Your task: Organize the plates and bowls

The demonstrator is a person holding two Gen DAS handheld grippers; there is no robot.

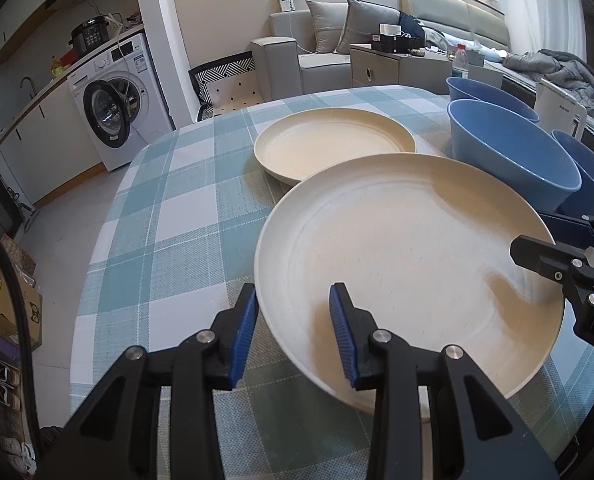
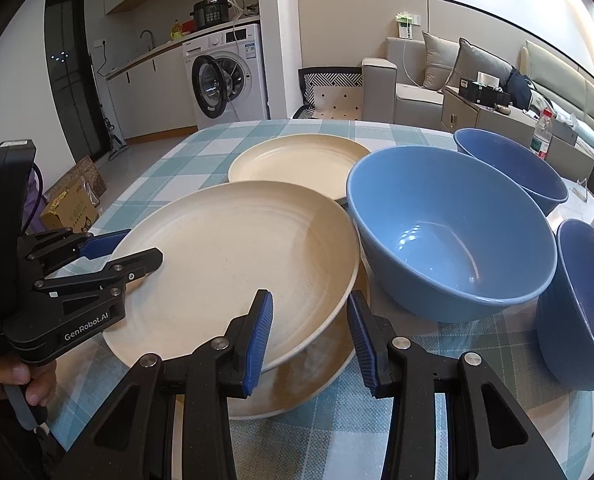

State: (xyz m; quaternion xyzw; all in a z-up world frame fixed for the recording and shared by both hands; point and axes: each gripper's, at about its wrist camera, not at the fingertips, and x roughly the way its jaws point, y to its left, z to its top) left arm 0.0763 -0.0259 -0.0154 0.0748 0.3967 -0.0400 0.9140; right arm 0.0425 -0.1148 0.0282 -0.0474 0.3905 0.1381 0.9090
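Observation:
A large cream plate (image 1: 409,264) (image 2: 233,264) hangs tilted just above a second cream plate (image 2: 317,376) on the checked tablecloth (image 1: 169,220). My left gripper (image 1: 295,320) (image 2: 137,246) is shut on its near-left rim, one finger over the plate and one under. At the opposite rim my right gripper (image 2: 309,312) (image 1: 531,232) is shut on the same plate. A third cream plate (image 1: 333,144) (image 2: 293,164) lies farther back. Three blue bowls stand to the right: a big one (image 2: 449,232) (image 1: 509,160), one behind it (image 2: 509,164) and one at the near right (image 2: 577,300).
The table's left edge drops to the floor, where cardboard boxes (image 2: 73,204) stand. A water bottle (image 1: 459,60) and a white kettle (image 1: 557,108) are behind the bowls. A person's hand (image 2: 21,380) grips the left tool's handle. Bare cloth shows left of the plates.

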